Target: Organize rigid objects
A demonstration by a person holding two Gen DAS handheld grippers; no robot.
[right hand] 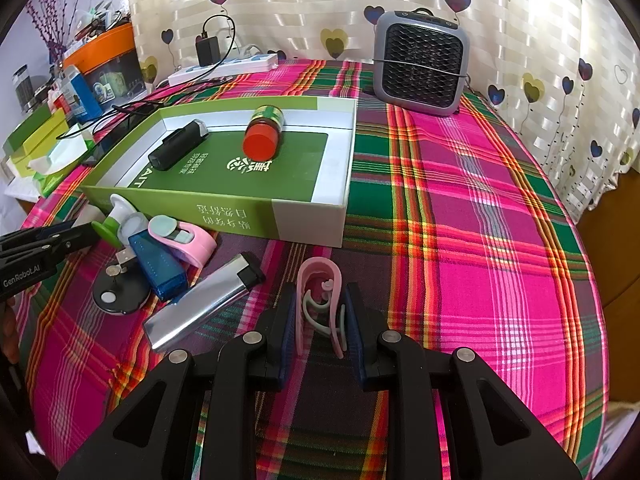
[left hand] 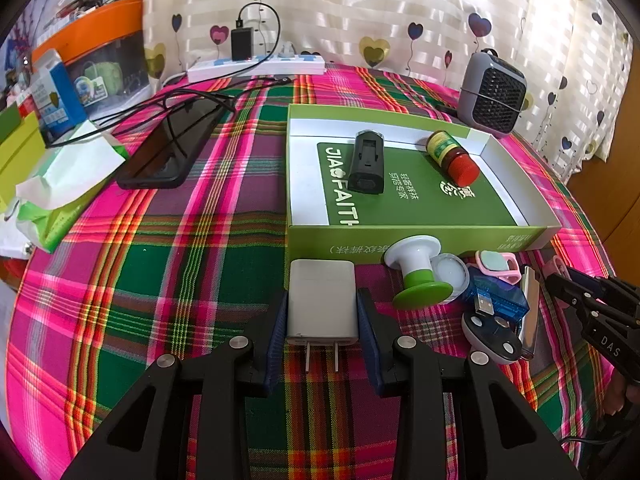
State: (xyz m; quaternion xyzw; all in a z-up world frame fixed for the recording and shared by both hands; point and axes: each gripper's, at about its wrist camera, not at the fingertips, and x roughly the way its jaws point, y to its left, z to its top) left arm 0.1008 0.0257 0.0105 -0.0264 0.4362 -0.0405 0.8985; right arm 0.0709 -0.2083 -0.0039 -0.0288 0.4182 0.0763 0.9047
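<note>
Tablecloth point(right hand: 460, 208): pink-green plaid, covers the whole table.
Backdrop: heart-print curtain point(right hand: 320, 8); grey fan heater point(right hand: 420, 64) at the rear.
Green box point(left hand: 416, 236): holds a red-capped bottle point(left hand: 452, 158) and a black battery point(left hand: 367, 160).
Left gripper point(left hand: 322, 320): pads pressed on the white charger point(left hand: 322, 304), just before the box.
Right gripper point(right hand: 320, 316): clamped on the pink clip point(right hand: 318, 304), beside the silver lighter point(right hand: 200, 304).

Plaid tablecloth point(right hand: 460, 200) — green box point(right hand: 256, 216), lighter point(right hand: 200, 304), heater point(right hand: 420, 64) etc.

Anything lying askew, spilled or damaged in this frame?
Nothing spilled or damaged. The red-capped bottle lies on its side in the green box, beside the black cartridge. The silver lighter and blue USB stick lie in a loose pile outside the box, not yet sorted.
</note>
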